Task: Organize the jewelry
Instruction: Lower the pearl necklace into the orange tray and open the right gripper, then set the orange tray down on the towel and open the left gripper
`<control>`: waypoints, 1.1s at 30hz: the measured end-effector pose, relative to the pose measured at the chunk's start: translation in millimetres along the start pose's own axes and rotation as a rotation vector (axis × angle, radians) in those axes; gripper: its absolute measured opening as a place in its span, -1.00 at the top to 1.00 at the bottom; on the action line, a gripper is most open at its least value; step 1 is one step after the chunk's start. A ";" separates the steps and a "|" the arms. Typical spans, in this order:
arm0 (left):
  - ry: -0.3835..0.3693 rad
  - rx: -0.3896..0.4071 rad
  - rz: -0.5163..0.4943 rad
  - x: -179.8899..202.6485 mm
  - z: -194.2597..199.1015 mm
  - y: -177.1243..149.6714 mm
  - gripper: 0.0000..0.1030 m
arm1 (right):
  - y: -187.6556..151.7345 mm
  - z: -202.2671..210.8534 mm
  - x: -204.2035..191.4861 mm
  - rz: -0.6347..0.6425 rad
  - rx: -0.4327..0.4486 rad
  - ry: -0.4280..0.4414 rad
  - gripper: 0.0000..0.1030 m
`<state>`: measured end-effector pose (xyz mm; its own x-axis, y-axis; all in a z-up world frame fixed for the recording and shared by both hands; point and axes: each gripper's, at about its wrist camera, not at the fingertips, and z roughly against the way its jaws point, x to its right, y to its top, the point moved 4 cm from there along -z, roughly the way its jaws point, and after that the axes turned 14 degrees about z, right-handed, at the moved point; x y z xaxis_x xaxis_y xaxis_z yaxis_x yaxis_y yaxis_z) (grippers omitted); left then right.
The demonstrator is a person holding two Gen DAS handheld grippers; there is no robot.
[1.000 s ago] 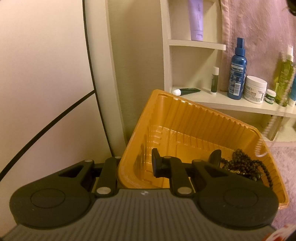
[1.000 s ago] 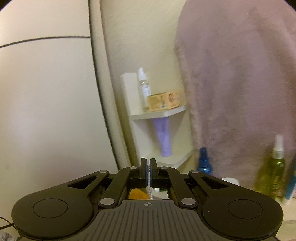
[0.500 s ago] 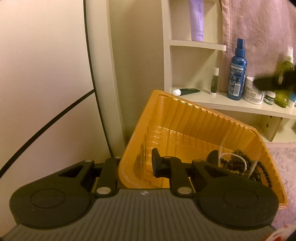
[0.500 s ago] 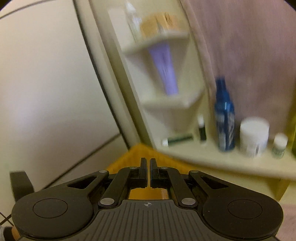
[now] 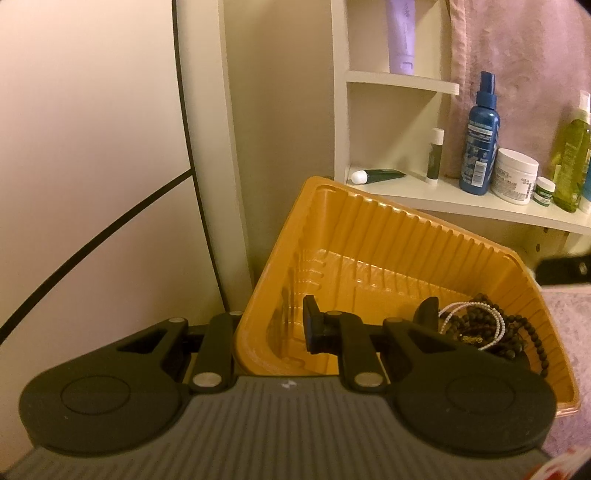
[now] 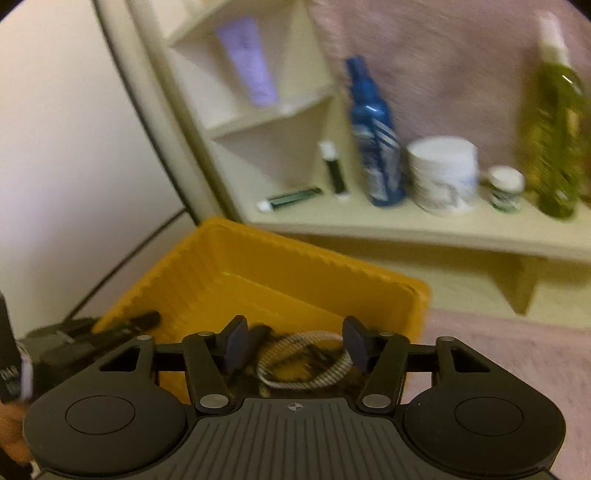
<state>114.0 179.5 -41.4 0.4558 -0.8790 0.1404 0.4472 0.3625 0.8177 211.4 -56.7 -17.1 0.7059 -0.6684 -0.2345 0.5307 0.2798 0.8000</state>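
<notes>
The left claw [image 5: 271, 332] clamps the orange tray's [image 5: 369, 236] wall while the right claw [image 6: 295, 345], just opening, hangs empty over white bracelet [image 6: 303, 360] and dark beads [image 5: 517, 332] already inside, nothing visibly left.

The ribbed orange tray [image 5: 369, 236] sits tilted, its near wall pinched. In its right corner a white pearl strand [image 5: 476, 321] lies coiled over a tangle of dark beaded necklaces [image 5: 517, 332].

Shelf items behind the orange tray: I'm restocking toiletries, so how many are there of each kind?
Counted in the left wrist view; the right edge cuts off.
Tubes: 2
Spray bottles: 2
Jars: 2
Stick: 1
Total: 7
</notes>
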 end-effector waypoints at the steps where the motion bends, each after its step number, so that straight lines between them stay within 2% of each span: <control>1: 0.001 -0.002 0.003 -0.5 -1.5 -0.5 0.70 | -3.9 1.8 3.3 -0.008 -0.006 -0.013 -0.22; 9: 0.015 -0.035 0.037 -11.2 -21.2 -10.3 0.64 | -40.4 27.1 29.4 -0.087 -0.045 -0.124 -0.35; 17: -0.013 -0.119 0.157 -33.4 -50.6 -21.7 0.58 | -64.0 39.6 39.8 -0.122 -0.081 -0.184 -0.38; 18: -0.017 -0.123 0.166 -34.9 -52.2 -22.7 0.50 | -65.8 40.0 39.5 -0.120 -0.086 -0.190 -0.39; 19: -0.018 -0.126 0.179 -37.1 -54.4 -23.1 0.32 | -67.7 40.6 38.9 -0.118 -0.090 -0.195 -0.39; 23: -0.059 -0.099 0.213 -40.3 -55.1 -17.4 0.03 | -72.8 41.7 36.3 -0.117 -0.099 -0.215 -0.41; 24: -0.060 -0.104 0.218 -41.9 -55.1 -16.5 -0.22 | -73.6 42.3 35.6 -0.119 -0.098 -0.218 -0.41; 33: -0.028 -0.063 0.222 -57.6 -23.9 -9.7 -0.27 | -74.5 54.0 27.7 -0.121 -0.095 -0.252 -0.43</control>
<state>101.8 234.1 -70.8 0.5273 -0.7835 0.3287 0.3863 0.5656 0.7286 166.1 -133.3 -53.4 0.5027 -0.8474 -0.1710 0.6538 0.2433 0.7165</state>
